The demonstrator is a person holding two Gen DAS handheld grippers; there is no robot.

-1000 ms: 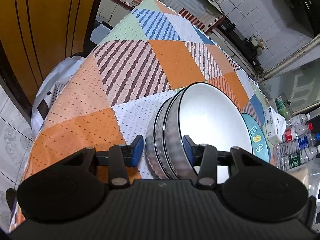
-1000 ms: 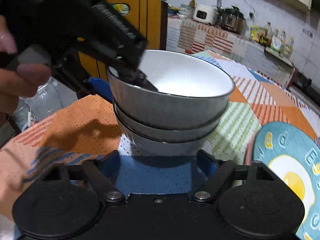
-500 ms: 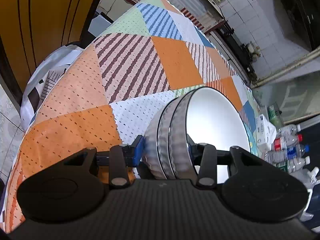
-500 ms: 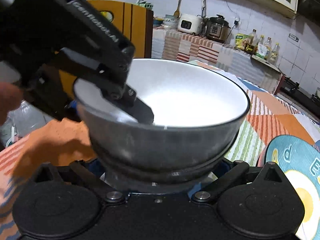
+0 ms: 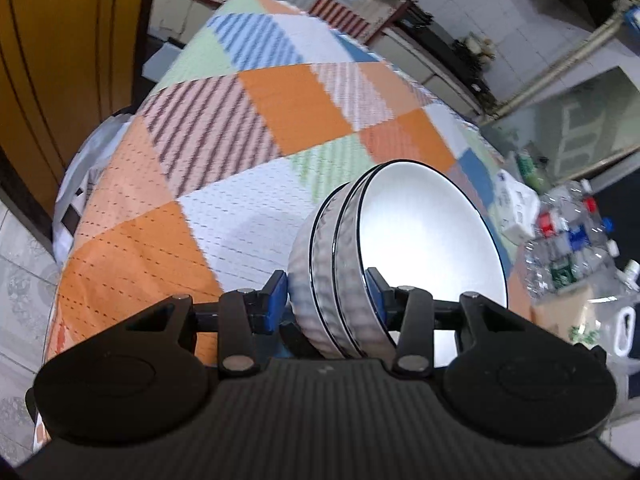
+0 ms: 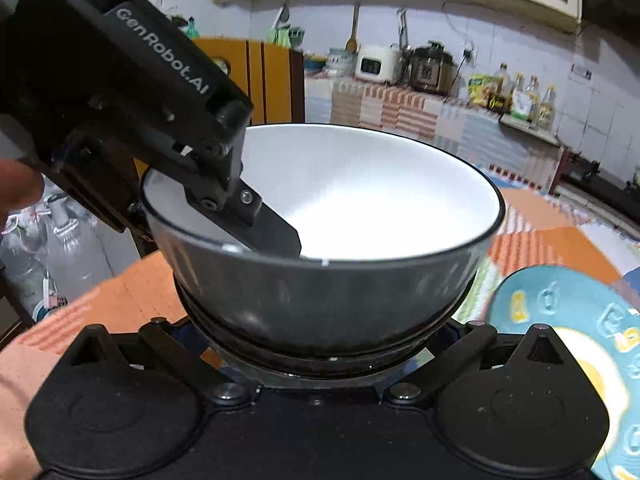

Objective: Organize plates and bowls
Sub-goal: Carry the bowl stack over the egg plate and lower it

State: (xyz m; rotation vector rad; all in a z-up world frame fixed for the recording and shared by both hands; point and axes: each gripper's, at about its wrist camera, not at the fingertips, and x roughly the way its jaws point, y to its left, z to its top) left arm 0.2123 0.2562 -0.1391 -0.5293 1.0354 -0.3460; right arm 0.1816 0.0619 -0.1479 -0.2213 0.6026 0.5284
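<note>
A stack of three grey bowls with white insides and black rims is held off the table. My left gripper is shut on the rims of the stack, one finger outside and one finger inside the top bowl. In the right wrist view the stack fills the middle, and my right gripper has its jaws spread wide on either side of the stack's base. Its fingertips are hidden under the bowls.
The table has a patchwork cloth of orange, striped and blue patches. A teal plate with an egg picture lies at the right. Plastic bottles stand beyond the table's edge. A yellow wooden door is at the left.
The bowl stack has come up off the table in my left gripper and tilted. My right gripper has moved in close under the stack, so the bowls now fill its view.
</note>
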